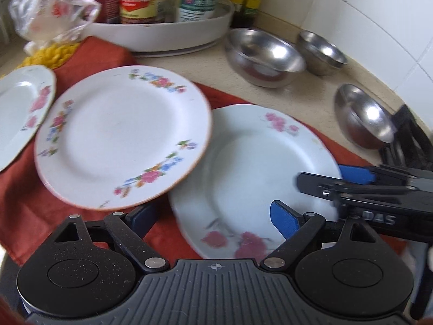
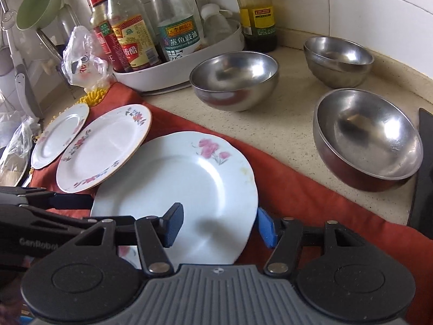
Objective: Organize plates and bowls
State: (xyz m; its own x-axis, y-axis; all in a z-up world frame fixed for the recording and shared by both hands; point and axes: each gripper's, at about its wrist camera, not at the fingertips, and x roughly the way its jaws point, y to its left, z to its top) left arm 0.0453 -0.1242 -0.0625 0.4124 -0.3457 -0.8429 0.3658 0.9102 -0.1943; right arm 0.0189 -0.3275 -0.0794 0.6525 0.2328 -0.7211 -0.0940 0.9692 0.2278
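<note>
Fingers of right gripper spread wide, straddling near rim of pink-flower plate; left gripper also unclenched, empty. Close squarely on rim, lift level. Middle plate overlaps its far edge; steel bowls sit beyond on counter.

Three flowered plates lie on one red cloth, three steel bowls stand on the counter, and four bottles are visible at the back, three of them in one white tray.
</note>
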